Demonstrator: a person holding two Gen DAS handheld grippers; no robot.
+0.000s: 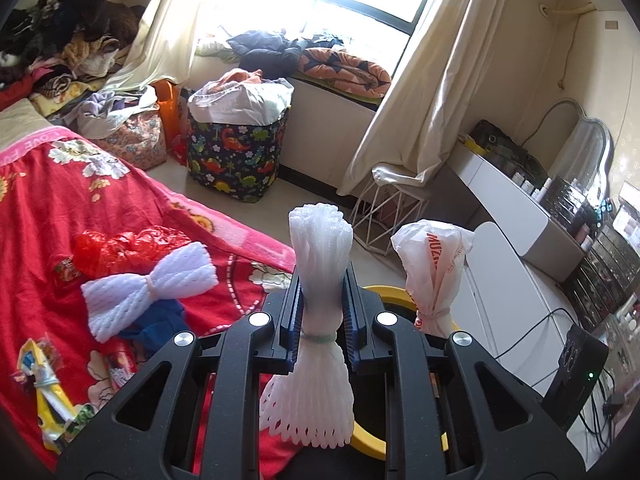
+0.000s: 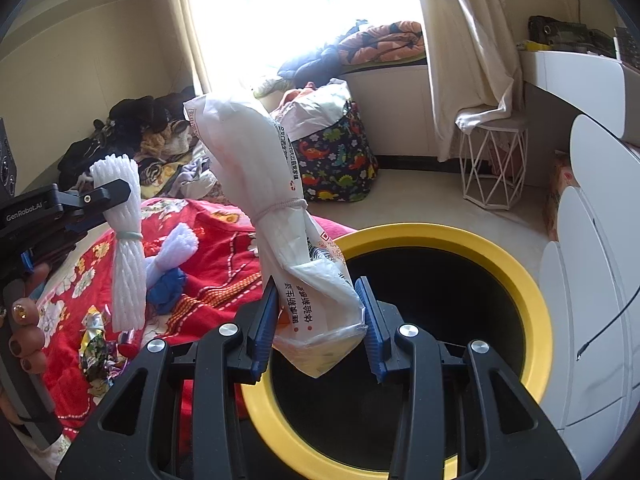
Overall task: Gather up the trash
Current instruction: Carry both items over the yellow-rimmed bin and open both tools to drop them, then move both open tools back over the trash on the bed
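My left gripper [image 1: 323, 280] is shut on a white foam net bundle [image 1: 320, 248] tied with a green band, held upright. My right gripper [image 2: 318, 292] is shut on a white printed plastic bag [image 2: 256, 168] tied with string, its lower end between the blue pads. The bag hangs over the near left rim of a round bin with a yellow rim [image 2: 440, 236] and a black inside. On the red bedspread [image 1: 60, 208] lie a second foam net [image 1: 148, 296], a red plastic bag [image 1: 124, 248], a blue scrap [image 1: 160, 324] and snack wrappers [image 1: 48, 392].
A dinosaur-print basket [image 1: 236, 152] full of laundry stands by the window. A white wire stool [image 1: 392, 216] sits under the curtain. A white dresser [image 1: 512, 216] and a black box with cables [image 1: 576, 376] are at the right. A hand [image 2: 24, 320] holds the left gripper's handle.
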